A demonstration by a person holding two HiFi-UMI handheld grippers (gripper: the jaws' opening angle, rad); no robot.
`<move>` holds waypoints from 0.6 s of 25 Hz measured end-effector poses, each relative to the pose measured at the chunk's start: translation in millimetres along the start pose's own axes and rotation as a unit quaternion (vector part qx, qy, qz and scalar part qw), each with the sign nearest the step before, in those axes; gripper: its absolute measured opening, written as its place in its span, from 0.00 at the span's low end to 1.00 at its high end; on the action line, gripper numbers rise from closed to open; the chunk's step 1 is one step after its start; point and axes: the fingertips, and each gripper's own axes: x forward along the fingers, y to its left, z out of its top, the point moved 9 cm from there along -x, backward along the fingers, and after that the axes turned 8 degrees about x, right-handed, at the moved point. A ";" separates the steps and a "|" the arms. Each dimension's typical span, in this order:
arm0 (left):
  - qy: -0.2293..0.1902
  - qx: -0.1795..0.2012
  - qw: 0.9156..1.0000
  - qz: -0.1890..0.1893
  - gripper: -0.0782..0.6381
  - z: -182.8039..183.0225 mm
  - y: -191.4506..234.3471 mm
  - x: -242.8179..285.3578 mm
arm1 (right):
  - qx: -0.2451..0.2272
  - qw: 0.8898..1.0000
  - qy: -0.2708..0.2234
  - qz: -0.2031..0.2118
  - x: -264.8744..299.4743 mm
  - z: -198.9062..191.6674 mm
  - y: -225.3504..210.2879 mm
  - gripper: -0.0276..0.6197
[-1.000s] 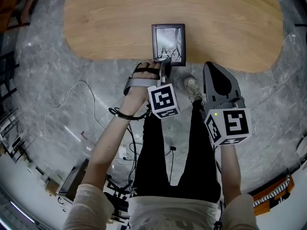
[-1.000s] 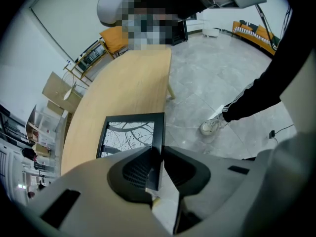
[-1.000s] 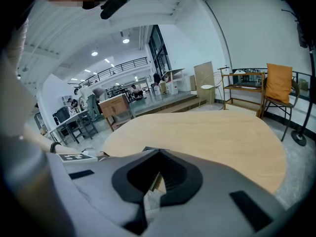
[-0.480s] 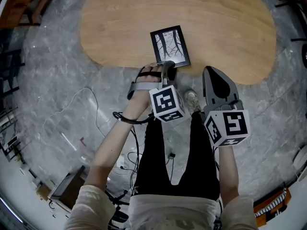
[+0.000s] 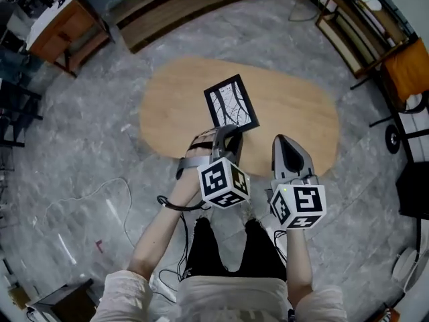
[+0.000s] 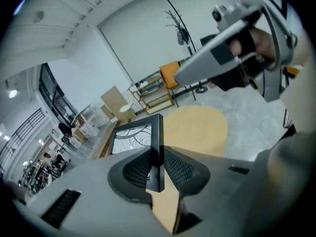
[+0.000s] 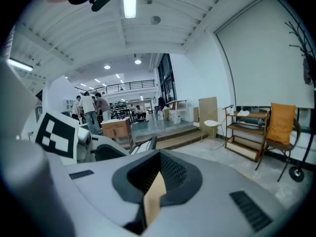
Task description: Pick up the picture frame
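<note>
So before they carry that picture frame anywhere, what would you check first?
1. Grip: the left gripper has its jaws closed on the picture frame's edge. Ok.
2. Clearance: the frame hangs in the air above the wooden table, touching nothing else. Ok.
3. Hold security: it is pinched at one edge only and sits tilted, so it might swing. Cannot tell.
4. Spare hand: the right gripper is shut with nothing in it, beside the left one. Ok.
5. Frame's glass undamaged: cannot tell.
</note>
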 end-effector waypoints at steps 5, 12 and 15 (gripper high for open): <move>-0.091 -0.129 0.985 0.063 0.23 58.2 77.1 -96.5 | -0.023 0.998 -0.066 -0.011 -42.6 100.5 26.2 0.05; -0.155 -0.225 0.954 0.126 0.23 93.3 98.6 -190.7 | -0.031 0.992 -0.121 0.003 -108.9 160.8 48.8 0.05; -0.189 -0.299 0.922 0.156 0.23 87.1 92.1 -218.6 | -0.026 0.991 -0.132 0.013 -127.5 159.5 60.2 0.05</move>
